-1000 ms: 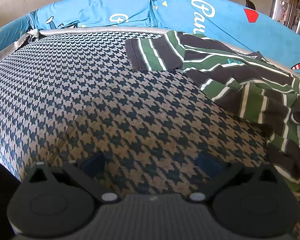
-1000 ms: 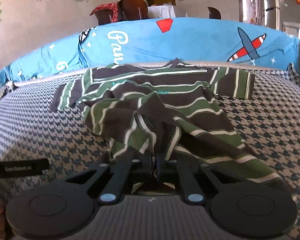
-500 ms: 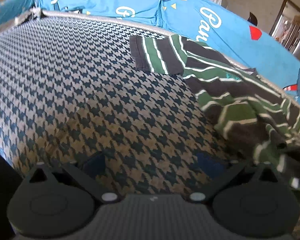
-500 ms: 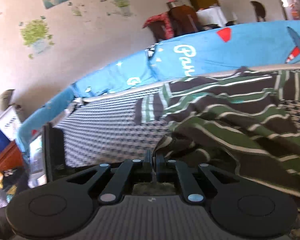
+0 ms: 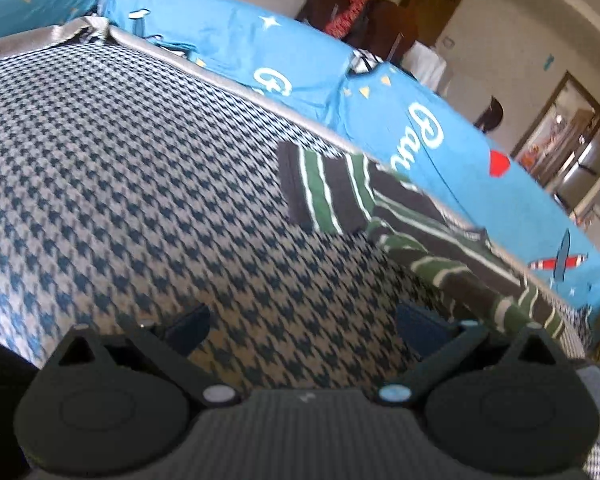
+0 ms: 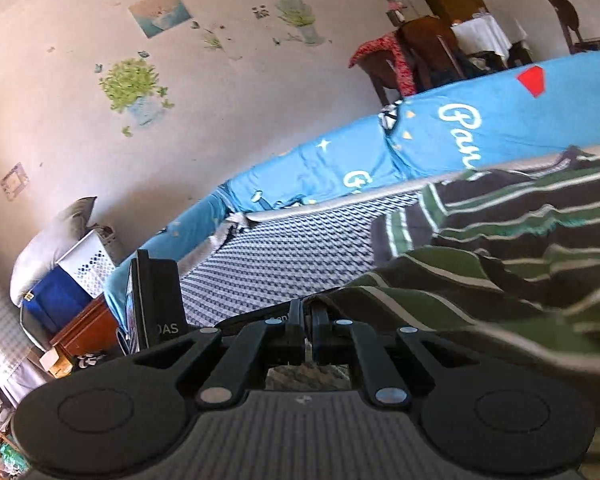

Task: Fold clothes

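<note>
Along the far edge of the houndstooth bed (image 5: 148, 168) lies the striped shirt (image 6: 520, 240); my right gripper (image 6: 307, 330) clamps its hem, my left gripper (image 5: 300, 320) gapes empty. One-sided lifting may bunch the shirt.

Striped shirt (image 6: 520, 248) runs off the right edge in the right wrist view; its lower fold is motion-blurred. Cloth pinched in the right hand-held gripper (image 6: 307, 330) is mostly hidden behind the fingers. In the left wrist view the shirt's far end (image 5: 500, 300) is blurred and partly hidden by the left hand-held gripper (image 5: 300, 326). Blue printed cover (image 5: 440, 136): lettering cut off, unreadable.
</note>
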`<state>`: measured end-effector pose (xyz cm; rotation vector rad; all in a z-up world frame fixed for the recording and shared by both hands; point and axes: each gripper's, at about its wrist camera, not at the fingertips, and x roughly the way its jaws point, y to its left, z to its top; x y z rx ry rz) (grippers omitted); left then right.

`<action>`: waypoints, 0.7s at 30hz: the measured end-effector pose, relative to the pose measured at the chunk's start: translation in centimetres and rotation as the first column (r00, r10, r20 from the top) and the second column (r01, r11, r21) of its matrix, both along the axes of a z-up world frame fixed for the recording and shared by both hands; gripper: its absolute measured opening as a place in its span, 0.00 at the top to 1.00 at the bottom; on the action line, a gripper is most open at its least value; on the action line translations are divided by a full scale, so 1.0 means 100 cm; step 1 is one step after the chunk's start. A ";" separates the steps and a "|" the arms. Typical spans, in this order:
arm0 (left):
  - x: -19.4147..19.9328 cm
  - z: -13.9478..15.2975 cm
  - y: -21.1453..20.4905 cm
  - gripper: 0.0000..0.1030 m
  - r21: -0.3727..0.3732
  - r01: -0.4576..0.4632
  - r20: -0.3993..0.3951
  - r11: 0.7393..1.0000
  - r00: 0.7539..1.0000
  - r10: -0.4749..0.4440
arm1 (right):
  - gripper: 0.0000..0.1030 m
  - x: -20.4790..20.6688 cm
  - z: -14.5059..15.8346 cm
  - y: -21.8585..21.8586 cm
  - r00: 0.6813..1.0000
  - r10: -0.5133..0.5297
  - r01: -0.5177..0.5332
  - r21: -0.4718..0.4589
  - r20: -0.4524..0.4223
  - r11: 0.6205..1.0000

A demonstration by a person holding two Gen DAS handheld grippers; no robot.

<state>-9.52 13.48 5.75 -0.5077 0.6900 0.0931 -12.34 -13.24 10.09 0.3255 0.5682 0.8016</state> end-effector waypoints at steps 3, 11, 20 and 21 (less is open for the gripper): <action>-0.006 0.006 0.015 0.00 -0.012 -0.041 0.032 0.999 0.999 0.041 | 0.93 0.000 0.003 0.012 1.000 0.022 -0.022 0.009 0.001 1.000; -0.014 0.011 0.026 0.00 0.024 -0.083 0.051 0.996 0.995 0.082 | 0.93 -0.006 -0.015 0.042 0.996 0.075 -0.077 -0.051 -0.049 0.996; -0.012 0.009 0.013 0.00 0.066 -0.079 0.047 0.995 0.996 0.076 | 0.83 -0.012 -0.050 0.059 0.985 0.111 -0.136 -0.199 -0.133 0.971; -0.012 0.009 0.012 0.00 0.070 -0.077 0.046 0.995 0.996 0.074 | 0.80 -0.012 -0.052 0.058 0.984 0.114 -0.141 -0.203 -0.139 0.969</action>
